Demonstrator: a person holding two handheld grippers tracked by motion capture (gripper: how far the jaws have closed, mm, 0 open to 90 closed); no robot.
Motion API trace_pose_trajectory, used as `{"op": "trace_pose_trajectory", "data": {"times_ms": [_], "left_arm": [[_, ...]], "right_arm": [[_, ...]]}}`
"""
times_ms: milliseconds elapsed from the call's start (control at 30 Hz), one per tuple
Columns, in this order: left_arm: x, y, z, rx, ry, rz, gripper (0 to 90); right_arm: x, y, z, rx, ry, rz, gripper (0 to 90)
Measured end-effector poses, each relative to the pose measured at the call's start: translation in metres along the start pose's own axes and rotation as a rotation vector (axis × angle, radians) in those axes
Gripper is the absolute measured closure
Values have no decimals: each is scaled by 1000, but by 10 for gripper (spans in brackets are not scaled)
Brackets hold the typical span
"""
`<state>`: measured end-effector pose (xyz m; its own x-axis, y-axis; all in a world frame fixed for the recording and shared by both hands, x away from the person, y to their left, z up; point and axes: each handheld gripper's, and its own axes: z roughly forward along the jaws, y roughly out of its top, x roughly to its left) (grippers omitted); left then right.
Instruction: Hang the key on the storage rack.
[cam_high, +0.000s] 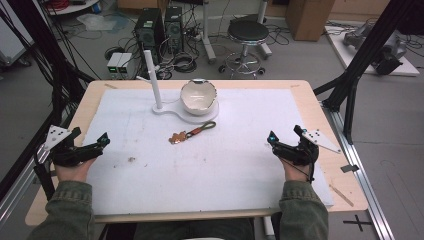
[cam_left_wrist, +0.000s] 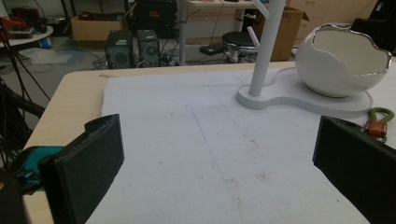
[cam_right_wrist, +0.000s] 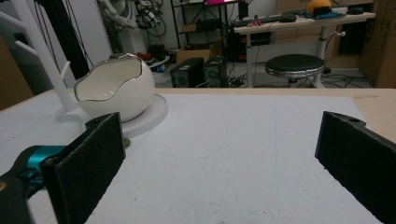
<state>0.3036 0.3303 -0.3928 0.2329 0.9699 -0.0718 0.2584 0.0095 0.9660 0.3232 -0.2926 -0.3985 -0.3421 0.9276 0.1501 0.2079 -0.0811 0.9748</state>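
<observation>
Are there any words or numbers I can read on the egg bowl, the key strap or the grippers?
No readable words or numbers anywhere.
Egg bowl: plain white with a silvery rim, no writing.
Key strap: too small to tell if its metal tag carries text.
Left gripper and right gripper: grey plates show small dark dots, no letters.
Boxes on the floor: any labels are too blurred to read.

A white stand (cam_high: 172, 111) sits toward the far middle of the white mat (cam_high: 240, 150), with an upright peg post (cam_high: 154, 80) and an eggshell-shaped white bowl (cam_high: 198, 96) with a jagged gilt rim. Just in front lies a keychain (cam_high: 191, 132), flat and angled, with a green loop, brown strap and coppery charm.
</observation>
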Motion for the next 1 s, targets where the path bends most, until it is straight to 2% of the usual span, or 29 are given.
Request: {"op": "trace_pose_trajectory", "data": {"times_ms": [267,433,600,833,900,1000], "left_arm": [[-2,0,0,23,-10,-1,24],[-5,0,1,45,-37,-10,23],[-6,-2,3,60,-47,-12,24],[-7,2,4,68,-66,-37,32],[-8,2,6,87,-60,-20,41],[-9,4,8,107,-81,-19,41]], "right_arm": [[-1,-1,0,5,0,-13,6],[-1,-2,1,12,1,-8,6],[-1,-3,0,20,-10,-33,6],[-2,-3,-1,17,-17,-33,6],[-2,-3,-1,22,-13,-28,6],[-4,-3,-1,22,-14,-30,6]]}}
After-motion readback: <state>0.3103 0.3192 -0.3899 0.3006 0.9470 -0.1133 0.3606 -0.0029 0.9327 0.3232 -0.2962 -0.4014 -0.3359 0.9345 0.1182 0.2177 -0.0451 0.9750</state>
